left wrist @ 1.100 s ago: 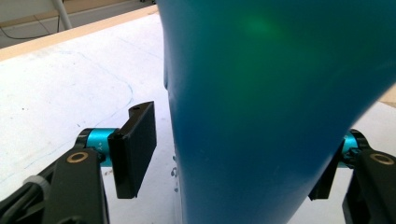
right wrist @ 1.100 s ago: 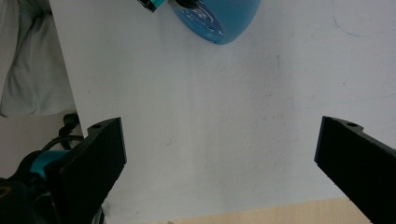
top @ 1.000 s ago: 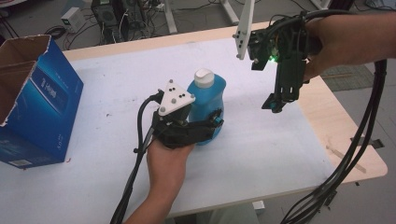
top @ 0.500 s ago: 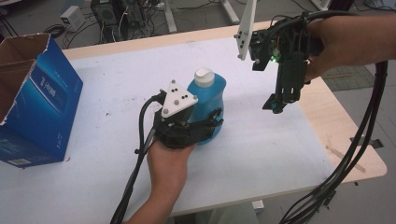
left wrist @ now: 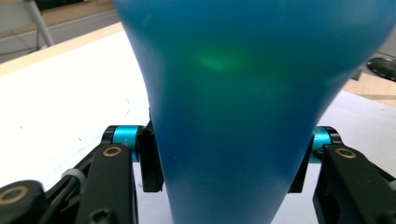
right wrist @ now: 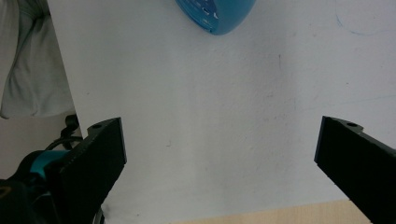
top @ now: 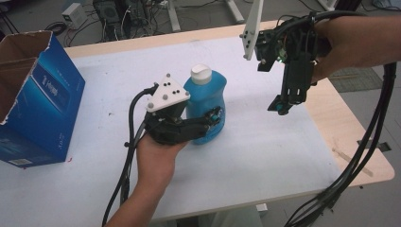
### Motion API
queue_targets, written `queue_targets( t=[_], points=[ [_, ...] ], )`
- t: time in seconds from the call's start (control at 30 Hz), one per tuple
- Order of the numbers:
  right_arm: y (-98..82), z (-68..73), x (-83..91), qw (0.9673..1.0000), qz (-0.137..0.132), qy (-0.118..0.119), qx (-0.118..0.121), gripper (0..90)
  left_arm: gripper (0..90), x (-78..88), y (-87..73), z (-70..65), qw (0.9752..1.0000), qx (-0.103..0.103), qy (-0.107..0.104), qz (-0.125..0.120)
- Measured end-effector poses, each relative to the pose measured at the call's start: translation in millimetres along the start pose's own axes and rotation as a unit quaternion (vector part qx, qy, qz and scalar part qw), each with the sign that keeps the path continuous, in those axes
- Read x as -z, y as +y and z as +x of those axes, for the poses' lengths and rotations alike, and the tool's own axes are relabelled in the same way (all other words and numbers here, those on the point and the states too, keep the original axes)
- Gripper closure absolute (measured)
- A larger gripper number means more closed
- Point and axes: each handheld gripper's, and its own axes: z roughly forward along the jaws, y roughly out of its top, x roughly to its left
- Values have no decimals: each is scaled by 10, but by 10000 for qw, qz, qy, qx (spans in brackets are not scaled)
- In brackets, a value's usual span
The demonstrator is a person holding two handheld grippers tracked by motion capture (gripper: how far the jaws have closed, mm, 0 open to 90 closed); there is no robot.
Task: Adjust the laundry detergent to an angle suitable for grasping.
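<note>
Even bright daylight, soft shadows, blurred close-up bottle point(left wrist: 252, 107).

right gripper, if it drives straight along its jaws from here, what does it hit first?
Probably the bare white table top: the right gripper points down, jaws open, nothing between them. The blue bottle sits off to the side, though depth is unclear.

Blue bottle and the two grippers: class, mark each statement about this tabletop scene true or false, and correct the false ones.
1. The left gripper is shut on the blue bottle. True.
2. The bottle lies on its side. False: it stands upright on the table.
3. The right gripper holds the bottle's white cap. False: its jaws are open and empty above the table; the cap is on the bottle.
4. A blue cardboard box stands at the table's left, its top open. True.
5. The box touches the bottle. False: they stand apart.
</note>
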Motion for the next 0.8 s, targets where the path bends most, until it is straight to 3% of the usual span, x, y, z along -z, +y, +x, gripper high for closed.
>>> queue_targets(
  t=[0.2, 0.3, 0.53, 0.6, 0.63, 0.7, 0.73, 0.8],
  points=[
    [26, -5, -10, 10000, 3, 5, 1, 15, 464, 103, 74, 97, 9995, -52, -284, -114],
    [24, -8, -10, 10000, -3, 14, 17, 15, 463, 191, 160, 191, 9981, -177, -575, -137],
    [10, -2, -1, 10000, -30, 9, -18, 14, 462, 340, 315, 387, 9936, -546, -983, -132],
    [13, 0, 5, 10000, -21, 8, -30, 15, 462, 383, 369, 463, 9911, -640, -1157, -123],
    [14, -4, 4, 10000, -17, 13, -9, 15, 461, 421, 425, 527, 9887, -748, -1291, -112],
    [17, -6, 3, 10000, -22, 15, -3, 15, 462, 433, 452, 552, 9876, -800, -1345, -113],
    [25, -4, 0, 10000, -24, 18, -31, 15, 461, 454, 505, 598, 9853, -916, -1441, -68],
    [35, -11, -1, 10000, -20, 19, -14, 14, 461, 464, 547, 638, 9829, -1003, -1542, -64]
  ],
)
